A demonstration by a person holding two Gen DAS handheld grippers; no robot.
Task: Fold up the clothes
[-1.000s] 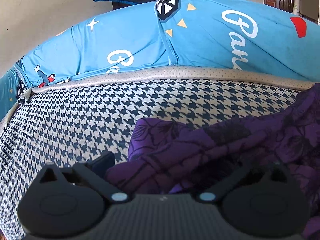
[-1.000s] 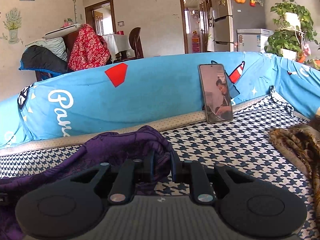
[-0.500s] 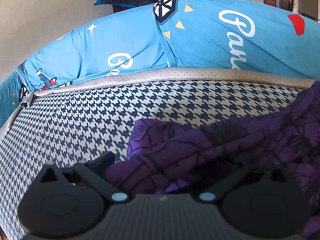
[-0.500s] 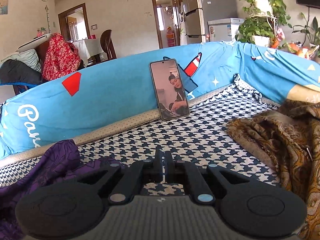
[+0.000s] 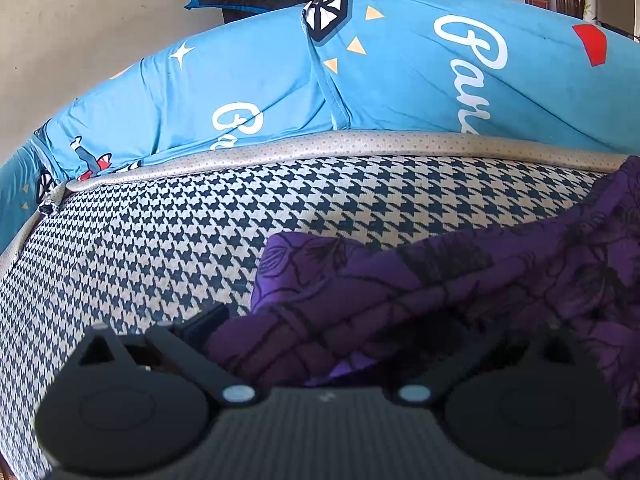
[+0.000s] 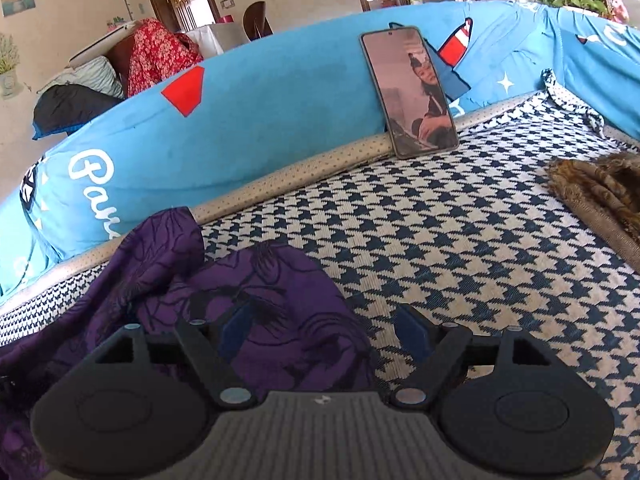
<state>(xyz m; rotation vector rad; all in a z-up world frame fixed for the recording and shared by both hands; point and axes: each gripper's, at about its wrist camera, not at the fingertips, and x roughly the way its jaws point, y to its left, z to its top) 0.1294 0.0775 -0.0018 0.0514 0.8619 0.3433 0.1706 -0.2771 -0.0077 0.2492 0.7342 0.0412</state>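
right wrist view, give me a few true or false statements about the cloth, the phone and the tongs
1. The right tongs stand open. True.
2. The phone lies flat on the mat. False: it leans upright against the blue cushion.
3. The purple cloth lies on the houndstooth mat. True.
4. The brown cloth sits left of the purple cloth. False: it lies at the right edge.
5. The right tongs clamp the phone. False: the phone stands apart, further back.
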